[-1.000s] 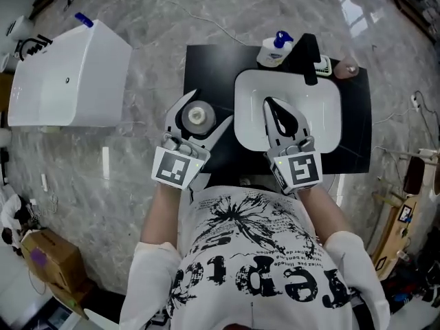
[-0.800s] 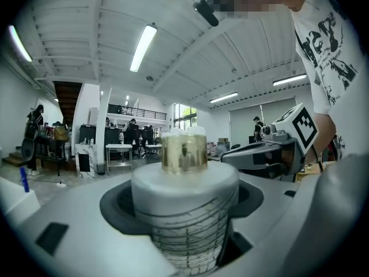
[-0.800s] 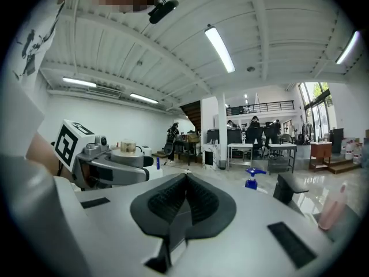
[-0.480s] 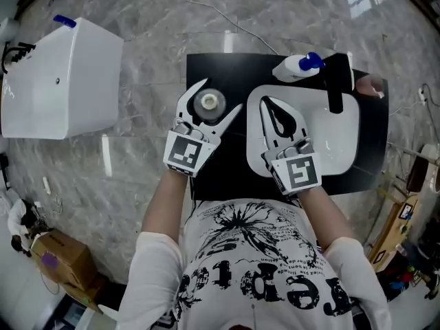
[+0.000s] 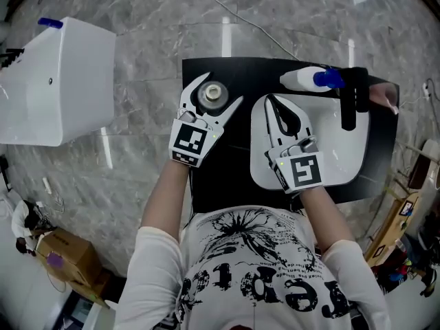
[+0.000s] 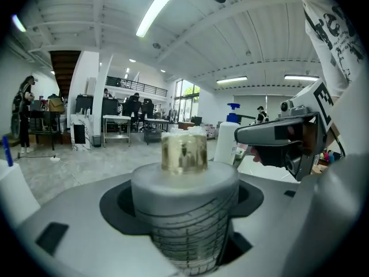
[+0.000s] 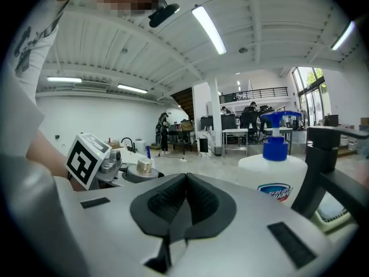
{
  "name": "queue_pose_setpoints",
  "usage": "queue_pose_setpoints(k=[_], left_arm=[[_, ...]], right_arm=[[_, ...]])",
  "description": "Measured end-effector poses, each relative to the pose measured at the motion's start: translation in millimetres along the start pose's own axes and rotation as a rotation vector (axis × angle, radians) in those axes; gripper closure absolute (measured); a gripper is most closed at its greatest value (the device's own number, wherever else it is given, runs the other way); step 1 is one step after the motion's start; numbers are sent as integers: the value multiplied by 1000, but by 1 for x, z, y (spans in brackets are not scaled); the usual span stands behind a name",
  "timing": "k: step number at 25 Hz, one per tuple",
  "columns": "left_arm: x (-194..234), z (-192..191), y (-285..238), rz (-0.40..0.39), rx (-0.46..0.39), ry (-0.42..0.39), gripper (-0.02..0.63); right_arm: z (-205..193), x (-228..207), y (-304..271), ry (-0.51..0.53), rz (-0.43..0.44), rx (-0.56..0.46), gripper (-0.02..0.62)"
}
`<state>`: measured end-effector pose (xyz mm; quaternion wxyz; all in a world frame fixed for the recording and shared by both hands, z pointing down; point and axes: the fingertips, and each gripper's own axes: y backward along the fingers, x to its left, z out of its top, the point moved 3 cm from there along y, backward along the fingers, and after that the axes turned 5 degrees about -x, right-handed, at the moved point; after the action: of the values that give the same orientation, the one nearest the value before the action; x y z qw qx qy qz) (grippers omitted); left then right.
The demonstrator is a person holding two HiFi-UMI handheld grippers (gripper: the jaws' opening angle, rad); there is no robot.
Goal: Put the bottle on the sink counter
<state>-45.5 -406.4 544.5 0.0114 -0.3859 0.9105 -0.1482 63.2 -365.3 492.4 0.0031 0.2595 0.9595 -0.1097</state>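
Observation:
The bottle [image 5: 211, 95] is a grey ribbed one with a gold cap, seen from above over the left part of the black sink counter [image 5: 220, 177]. My left gripper [image 5: 220, 90] is shut on it, one jaw on each side. In the left gripper view the bottle [image 6: 184, 183] fills the middle between the jaws. Whether it rests on the counter or hangs just above it, I cannot tell. My right gripper [image 5: 270, 102] is shut on nothing over the white basin [image 5: 330, 163]; its black pads [image 7: 185, 203] meet.
A white soap bottle with a blue pump [image 5: 311, 79] stands at the counter's back, beside a black faucet [image 5: 353, 98]. A large white box [image 5: 58, 81] stands on the marble floor to the left. A cardboard box [image 5: 65, 260] lies at lower left.
My left gripper has carried the bottle farther from me, toward the back of the counter's left part. The right gripper has stayed shut over the basin.

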Motion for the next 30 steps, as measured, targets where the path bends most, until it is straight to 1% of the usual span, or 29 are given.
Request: queue_pose_setpoints(k=[5, 7, 12, 15, 19, 22, 26, 30], left_arm=[[6, -12, -13, 6, 54, 19, 258], [7, -17, -18, 7, 77, 19, 258], [5, -26, -24, 26, 127, -28, 258], [8, -26, -25, 52, 131, -17, 258], [8, -26, -25, 57, 134, -16, 258], [5, -28, -25, 52, 137, -22, 258], [1, -29, -23, 40, 151, -18, 258], [-4, -32, -15, 41, 169, 4, 258]], right_arm=[[-6, -6, -12, 7, -32, 39, 578], [-8, -9, -14, 6, -29, 39, 580], [-14, -14, -16, 6, -40, 57, 579], [-9, -13, -21, -3, -52, 2, 578], [-12, -12, -17, -11, -53, 19, 578], [-17, -14, -10, -5, -64, 76, 578], [-20, -10, -5, -14, -41, 55, 579], [-21, -2, 2, -23, -35, 61, 578]])
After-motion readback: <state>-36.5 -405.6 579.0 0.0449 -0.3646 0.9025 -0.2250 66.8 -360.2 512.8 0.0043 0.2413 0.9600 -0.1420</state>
